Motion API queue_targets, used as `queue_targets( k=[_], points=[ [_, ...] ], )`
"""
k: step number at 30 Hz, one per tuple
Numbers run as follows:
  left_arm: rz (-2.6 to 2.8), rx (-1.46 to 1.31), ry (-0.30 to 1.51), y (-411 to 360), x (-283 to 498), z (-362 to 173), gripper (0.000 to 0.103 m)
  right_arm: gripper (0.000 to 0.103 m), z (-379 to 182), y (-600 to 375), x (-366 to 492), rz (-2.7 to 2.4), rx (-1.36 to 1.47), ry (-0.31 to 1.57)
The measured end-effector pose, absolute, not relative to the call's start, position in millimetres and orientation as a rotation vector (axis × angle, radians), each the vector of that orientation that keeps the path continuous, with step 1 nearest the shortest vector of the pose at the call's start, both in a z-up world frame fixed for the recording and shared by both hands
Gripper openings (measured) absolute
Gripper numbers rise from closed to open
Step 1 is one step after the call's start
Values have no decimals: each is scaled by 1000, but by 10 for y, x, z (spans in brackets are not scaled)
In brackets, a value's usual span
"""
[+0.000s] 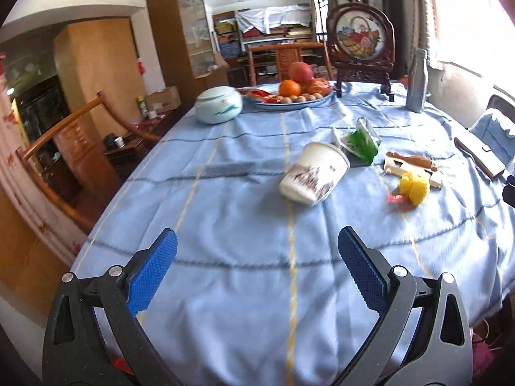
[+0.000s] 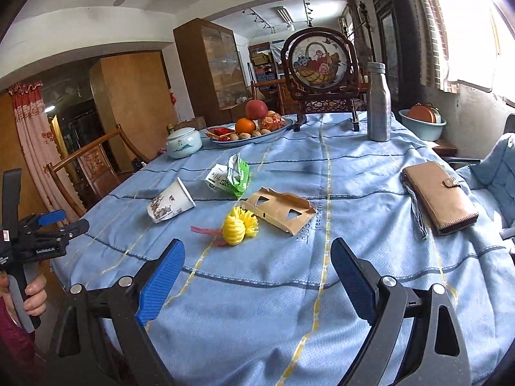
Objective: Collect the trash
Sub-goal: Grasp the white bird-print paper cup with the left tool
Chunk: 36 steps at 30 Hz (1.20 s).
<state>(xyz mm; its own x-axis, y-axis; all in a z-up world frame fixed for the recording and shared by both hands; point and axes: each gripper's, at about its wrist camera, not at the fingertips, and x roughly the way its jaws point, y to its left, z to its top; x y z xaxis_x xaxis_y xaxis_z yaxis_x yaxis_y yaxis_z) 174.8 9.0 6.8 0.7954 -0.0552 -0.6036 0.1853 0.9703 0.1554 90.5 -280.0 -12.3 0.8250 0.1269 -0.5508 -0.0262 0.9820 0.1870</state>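
Both claws, left claw (image 1: 257,276) and right claw (image 2: 257,284), stood released and empty; mid-frame, the toppled paper cup (image 2: 170,204) looked light and crushable, best pinched gently at its rim; the crumpled green wrapper (image 2: 230,177) beside it looked soft.

Both views look forward and downward across the cloth-covered surface (image 1: 244,257) from its near edge. The right view sits further right. Both share the tipped paper cup (image 1: 313,175) and fruit plate (image 2: 254,136).
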Motion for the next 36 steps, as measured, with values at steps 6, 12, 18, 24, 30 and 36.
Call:
queue_targets(
  k=[6, 12, 18, 24, 30, 36],
  points=[
    [-184, 218, 681, -245, 2341, -58, 96, 90, -117, -2924, 1344, 59, 197, 612],
    [-286, 266, 700, -566, 2762, -217, 96, 90, -279, -3039, 1563, 51, 290, 645],
    [-293, 320, 744, -763, 3026, -445, 86, 91, -418, -3032, 1635, 81, 329, 678],
    [-326, 250, 746, -642, 3028, -403, 63, 93, -472, -2972, 1631, 120, 337, 702],
    [-333, 235, 719, -608, 2953, -343, 51, 91, -446, -2529, 1695, 128, 146, 739],
    [-327, 222, 757, -600, 3028, -399, 62, 54, -626, -2153, 2066, 205, 83, 903]
  ],
)
